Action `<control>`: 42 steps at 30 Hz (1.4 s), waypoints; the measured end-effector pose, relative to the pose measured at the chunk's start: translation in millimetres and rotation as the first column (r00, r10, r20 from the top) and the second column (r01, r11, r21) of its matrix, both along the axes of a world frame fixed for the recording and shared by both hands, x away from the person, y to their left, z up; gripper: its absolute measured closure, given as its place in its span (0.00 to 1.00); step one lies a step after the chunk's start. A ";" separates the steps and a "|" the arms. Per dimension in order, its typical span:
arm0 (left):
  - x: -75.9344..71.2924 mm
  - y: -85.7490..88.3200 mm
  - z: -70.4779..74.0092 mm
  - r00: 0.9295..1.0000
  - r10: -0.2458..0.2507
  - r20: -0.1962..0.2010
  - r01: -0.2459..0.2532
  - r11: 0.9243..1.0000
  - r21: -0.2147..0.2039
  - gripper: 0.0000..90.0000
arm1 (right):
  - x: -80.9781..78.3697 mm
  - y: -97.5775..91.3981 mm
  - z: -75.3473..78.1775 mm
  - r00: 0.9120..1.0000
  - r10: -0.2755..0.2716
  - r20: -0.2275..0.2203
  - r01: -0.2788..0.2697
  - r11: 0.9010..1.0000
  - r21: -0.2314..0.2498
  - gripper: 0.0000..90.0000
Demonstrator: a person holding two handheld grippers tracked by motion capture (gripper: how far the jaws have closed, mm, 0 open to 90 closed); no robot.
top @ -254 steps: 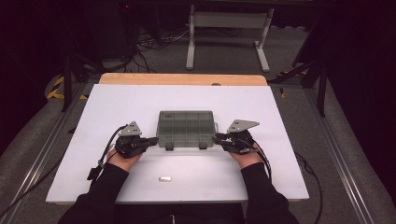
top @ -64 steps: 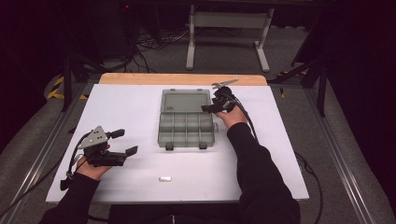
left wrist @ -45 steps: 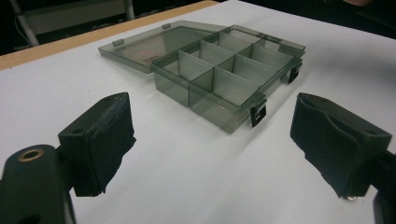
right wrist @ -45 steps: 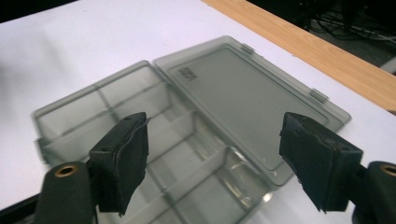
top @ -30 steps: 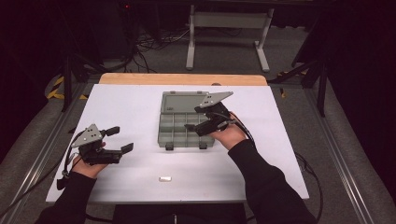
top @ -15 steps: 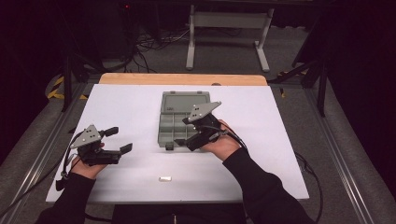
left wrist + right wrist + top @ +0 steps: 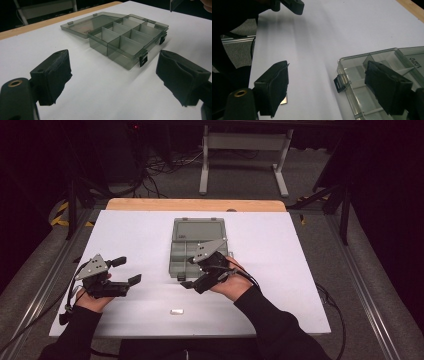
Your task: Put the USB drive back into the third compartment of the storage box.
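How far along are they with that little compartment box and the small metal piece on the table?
Done: the box lies with its lid flat open, compartments bare. In hand: the right gripper, jaws open and holding nothing, hovers over the box's near edge, pointed toward the small metal piece. Left: likely picking that piece up and boxing it. The left gripper is open, off to the side.

Near right corner of organizer box (image 7: 196,247) hidden behind right tool (image 7: 186,281) in high view. Small metal piece (image 7: 284,100) half covered by a jaw, too small to identify. Box cropped at right gripper view's edge.
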State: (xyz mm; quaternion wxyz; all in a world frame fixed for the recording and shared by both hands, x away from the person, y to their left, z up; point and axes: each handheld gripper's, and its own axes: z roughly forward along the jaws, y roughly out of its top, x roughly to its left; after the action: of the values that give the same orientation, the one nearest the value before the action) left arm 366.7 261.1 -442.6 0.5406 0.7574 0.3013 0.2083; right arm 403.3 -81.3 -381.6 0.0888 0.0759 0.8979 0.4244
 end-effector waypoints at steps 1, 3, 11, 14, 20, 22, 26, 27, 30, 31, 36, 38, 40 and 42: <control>-0.3 0.1 0.0 1.000 0.000 0.000 0.000 1.000 -0.002 0.15 | -0.8 1.4 -1.0 1.000 0.003 -0.001 -0.003 1.000 -0.009 0.22; -0.4 0.4 0.2 1.000 0.000 0.001 0.000 1.000 0.001 0.15 | -2.4 4.1 -2.8 1.000 0.013 0.000 -0.013 1.000 -0.023 0.23; -0.8 0.7 0.2 1.000 0.001 0.000 -0.001 1.000 -0.003 0.15 | -8.3 15.3 -10.9 0.999 0.042 -0.022 -0.044 0.994 -0.096 0.25; -0.7 0.6 0.3 1.000 -0.001 0.002 0.001 1.000 -0.001 0.15 | -10.1 18.9 -14.3 0.998 0.050 -0.030 -0.054 0.990 -0.128 0.25; -0.7 0.2 0.3 1.000 -0.002 0.003 0.002 1.000 0.001 0.15 | -13.6 26.6 -20.7 0.995 0.072 -0.069 -0.084 0.980 -0.181 0.25; -0.6 0.1 0.2 1.000 -0.003 0.003 0.003 1.000 0.001 0.15 | -14.4 27.9 -22.0 0.994 0.076 -0.074 -0.089 0.978 -0.191 0.25; -0.7 0.2 0.1 1.000 -0.004 0.000 0.004 1.000 -0.004 0.15 | -17.2 34.6 -28.8 0.992 0.086 -0.093 -0.106 0.966 -0.237 0.25; -0.7 0.1 0.2 1.000 -0.003 0.000 0.003 1.000 -0.003 0.15 | -17.3 35.9 -30.1 0.992 0.089 -0.090 -0.109 0.963 -0.247 0.25; -0.7 0.2 0.3 1.000 -0.003 0.002 0.003 1.000 0.001 0.15 | -18.9 38.4 -32.4 0.990 0.092 -0.103 -0.116 0.958 -0.261 0.25; -0.7 0.2 0.3 1.000 -0.003 0.003 0.003 1.000 0.001 0.15 | -19.4 40.1 -33.8 0.989 0.103 -0.107 -0.129 0.953 -0.273 0.25; -0.8 0.2 0.4 1.000 -0.004 0.004 0.004 1.000 0.001 0.15 | -23.9 47.0 -39.6 0.988 0.103 -0.118 -0.135 0.939 -0.316 0.26; -0.8 0.2 0.4 1.000 -0.004 0.004 0.004 1.000 0.001 0.15 | -25.0 48.2 -40.6 0.988 0.102 -0.111 -0.134 0.937 -0.324 0.26; -0.8 0.3 0.4 1.000 -0.005 0.004 0.005 1.000 0.003 0.15 | -27.0 50.6 -42.5 0.989 0.104 -0.104 -0.133 0.931 -0.340 0.27; -1.1 0.2 0.6 1.000 -0.003 0.002 0.003 1.000 -0.002 0.15 | -28.2 52.6 -44.3 0.988 0.104 -0.112 -0.137 0.928 -0.346 0.29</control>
State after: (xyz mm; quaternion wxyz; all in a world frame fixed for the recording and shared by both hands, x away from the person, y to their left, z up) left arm 365.6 261.3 -442.0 0.5420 0.7570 0.3000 0.2078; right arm 375.2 -28.7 -425.9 0.0337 0.0229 0.9655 0.2571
